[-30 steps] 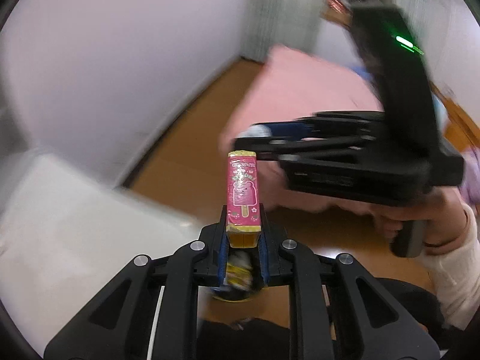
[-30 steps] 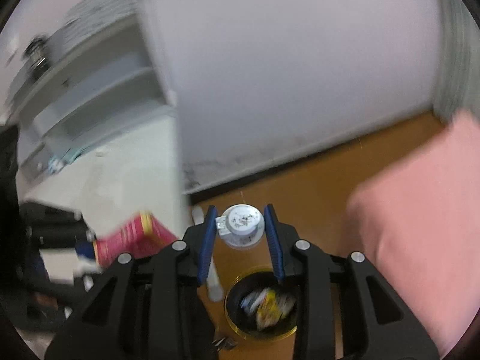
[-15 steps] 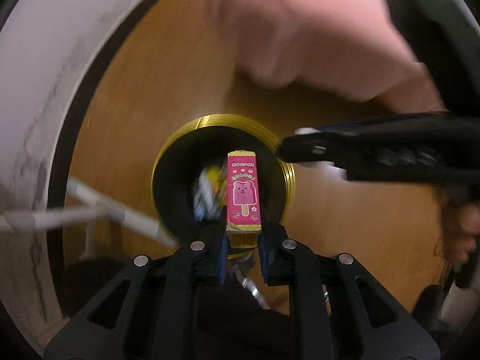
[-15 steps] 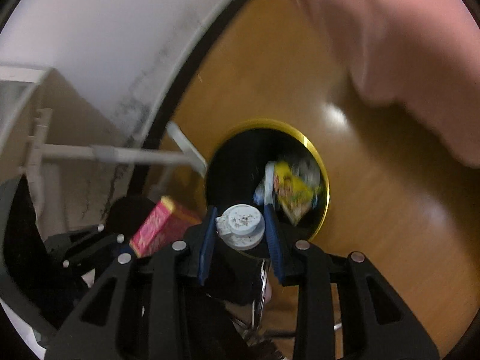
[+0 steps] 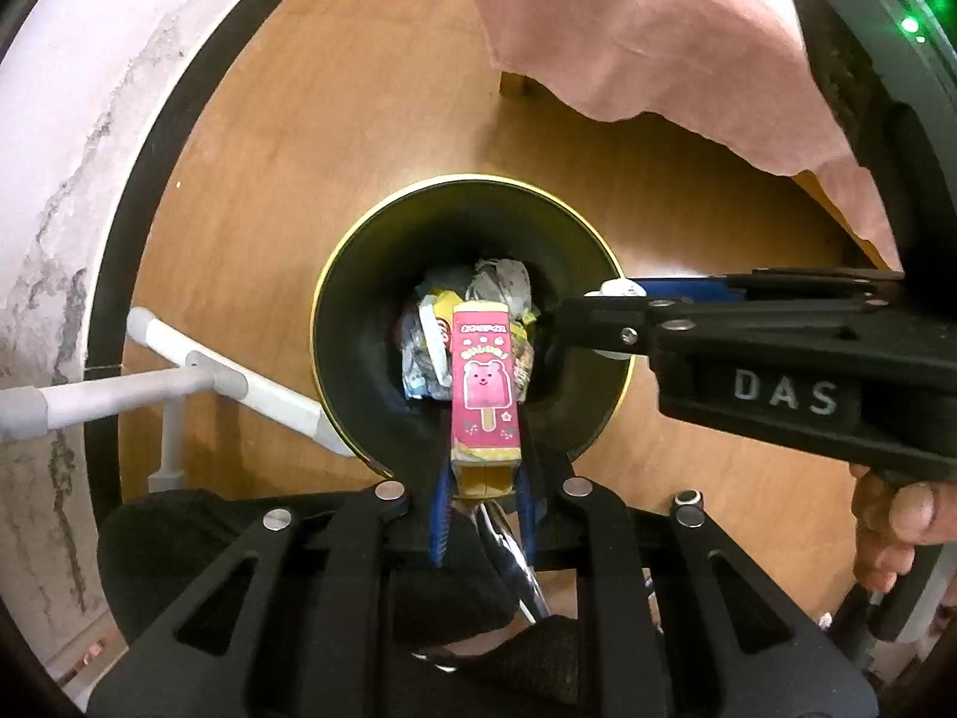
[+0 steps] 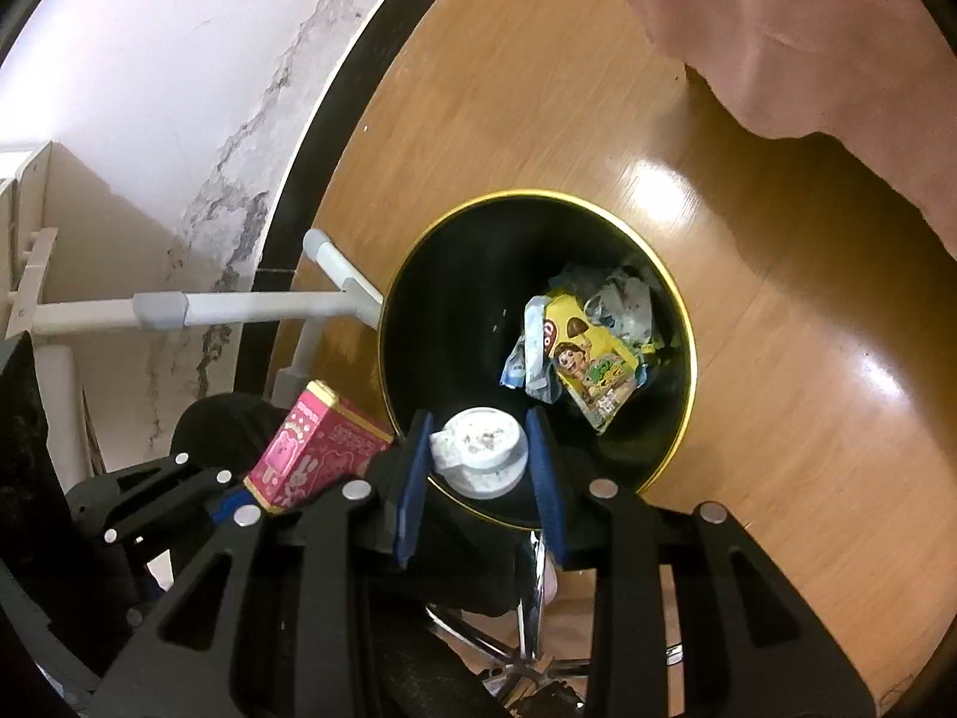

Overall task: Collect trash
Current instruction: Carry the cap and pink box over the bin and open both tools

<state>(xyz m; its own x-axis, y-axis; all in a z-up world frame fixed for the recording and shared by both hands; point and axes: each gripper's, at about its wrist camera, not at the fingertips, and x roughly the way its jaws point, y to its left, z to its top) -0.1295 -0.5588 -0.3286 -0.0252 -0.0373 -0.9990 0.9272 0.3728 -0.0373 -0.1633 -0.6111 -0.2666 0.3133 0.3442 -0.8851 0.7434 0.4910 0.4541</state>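
My left gripper (image 5: pixel 481 478) is shut on a pink ice-cream box (image 5: pixel 483 383) with a bear picture and holds it above the near rim of a black, gold-rimmed trash bin (image 5: pixel 359 299). The bin holds several crumpled wrappers (image 5: pixel 430 335). My right gripper (image 6: pixel 481 449) is shut on a white round container with a lid (image 6: pixel 481 452), above the bin's (image 6: pixel 676 299) near rim. The right gripper also shows in the left wrist view (image 5: pixel 604 311), reaching in from the right over the bin. The pink box shows in the right wrist view (image 6: pixel 311 455) at lower left.
The bin stands on a wooden floor (image 5: pixel 269 149) beside a white wall with a black baseboard (image 5: pixel 137 191). A white tubular frame (image 5: pixel 179 383) touches the bin's left side. A pink cloth (image 5: pixel 658 30) hangs at upper right. A chrome chair base (image 6: pixel 526 646) lies below.
Both grippers swung down from facing the room to over the bin. The view has steadied and moved closer to the bin. Both still hold their items.
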